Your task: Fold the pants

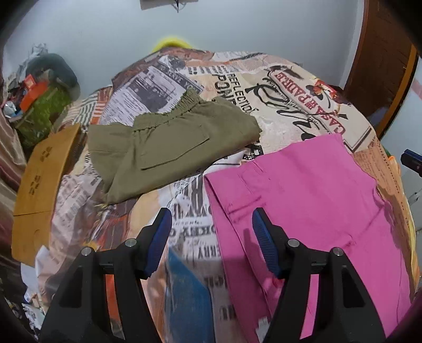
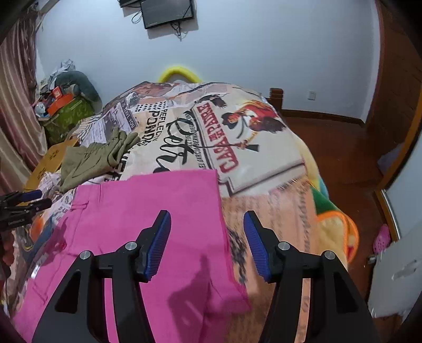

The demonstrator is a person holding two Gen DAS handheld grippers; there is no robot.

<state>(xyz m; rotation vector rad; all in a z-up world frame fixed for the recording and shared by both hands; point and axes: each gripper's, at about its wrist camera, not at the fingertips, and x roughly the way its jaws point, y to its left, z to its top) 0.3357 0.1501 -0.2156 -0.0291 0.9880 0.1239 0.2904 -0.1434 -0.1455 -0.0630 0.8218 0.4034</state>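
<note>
Pink pants (image 1: 311, 211) lie flat on the printed bedspread (image 1: 290, 105), also in the right wrist view (image 2: 158, 205). My left gripper (image 1: 212, 216) is open and empty, hovering over the pants' left edge. My right gripper (image 2: 207, 219) is open and empty, hovering over the pants' right edge. The left gripper also shows at the left of the right wrist view (image 2: 31, 199). Folded olive shorts (image 1: 168, 147) lie farther back on the bed, and show in the right wrist view (image 2: 92, 158).
A brown cardboard box (image 1: 39, 184) sits at the bed's left side. A cluttered green bin (image 2: 66, 116) stands by the curtain. A wall screen (image 2: 167, 12) hangs above. Wooden floor (image 2: 343, 158) and a door lie to the right.
</note>
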